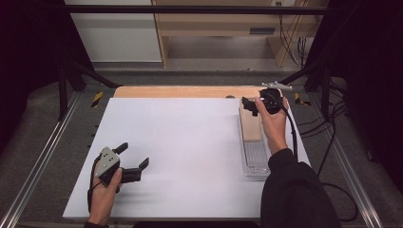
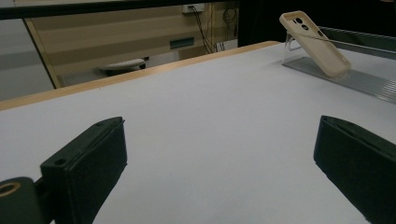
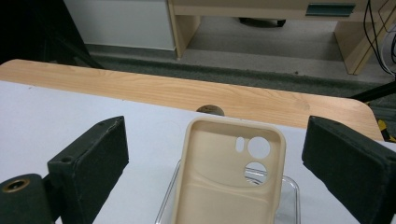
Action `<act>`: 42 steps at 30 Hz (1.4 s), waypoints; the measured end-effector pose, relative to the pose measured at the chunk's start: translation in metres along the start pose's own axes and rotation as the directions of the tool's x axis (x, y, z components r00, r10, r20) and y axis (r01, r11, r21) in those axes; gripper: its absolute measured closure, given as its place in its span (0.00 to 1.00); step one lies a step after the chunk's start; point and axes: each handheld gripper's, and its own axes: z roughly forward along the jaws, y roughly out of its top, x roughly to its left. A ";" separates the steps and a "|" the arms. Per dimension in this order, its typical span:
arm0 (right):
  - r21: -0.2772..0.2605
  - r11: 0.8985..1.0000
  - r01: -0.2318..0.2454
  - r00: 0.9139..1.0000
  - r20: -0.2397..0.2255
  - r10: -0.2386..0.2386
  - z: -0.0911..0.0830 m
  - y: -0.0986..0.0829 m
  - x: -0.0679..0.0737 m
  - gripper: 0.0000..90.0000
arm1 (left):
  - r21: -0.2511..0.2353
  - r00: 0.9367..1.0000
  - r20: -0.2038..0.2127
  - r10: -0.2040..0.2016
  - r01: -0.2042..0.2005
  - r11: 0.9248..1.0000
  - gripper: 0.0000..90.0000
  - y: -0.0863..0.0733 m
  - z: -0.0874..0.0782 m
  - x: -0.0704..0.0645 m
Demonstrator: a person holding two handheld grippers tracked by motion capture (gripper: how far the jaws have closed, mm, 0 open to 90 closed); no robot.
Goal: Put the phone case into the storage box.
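Phone case (image 3: 229, 175), beige, leaning lengthwise on the clear stand (image 1: 255, 156) at the table's right, directly between the right gripper's (image 1: 250, 105) spread jaws; left gripper (image 1: 134, 161), also spread, idles well apart.

floor (image 1: 214, 61): grey | wooden desk (image 1: 218, 23) behind | white cabinet (image 1: 119, 33) left | dim light

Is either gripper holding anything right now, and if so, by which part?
Nothing is held. The right gripper is open, its jaws either side of the beige phone case, not touching. The left gripper is open over bare table.
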 end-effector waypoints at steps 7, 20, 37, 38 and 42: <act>-0.011 1.000 0.005 1.000 -0.013 -0.005 -0.008 0.001 0.000 0.08 | -0.002 1.000 -0.002 -0.001 0.001 1.000 0.02 0.000 -0.001 0.001; -0.025 1.000 0.001 0.999 -0.035 -0.001 -0.025 -0.002 -0.002 0.08 | -0.008 1.000 -0.014 -0.016 0.016 1.000 0.02 -0.001 -0.006 0.007; -0.069 0.998 -0.013 0.996 -0.084 0.007 -0.048 -0.006 -0.004 0.08 | -0.021 0.999 -0.027 -0.040 0.039 0.999 0.02 -0.002 -0.015 0.016; -0.074 0.997 -0.016 0.996 -0.087 0.010 -0.051 -0.006 -0.005 0.08 | -0.022 0.999 -0.028 -0.041 0.040 0.999 0.02 -0.002 -0.016 0.017; -0.079 0.997 -0.010 0.996 -0.088 0.003 -0.055 -0.007 -0.007 0.08 | -0.025 0.998 -0.034 -0.050 0.049 0.998 0.02 -0.002 -0.018 0.020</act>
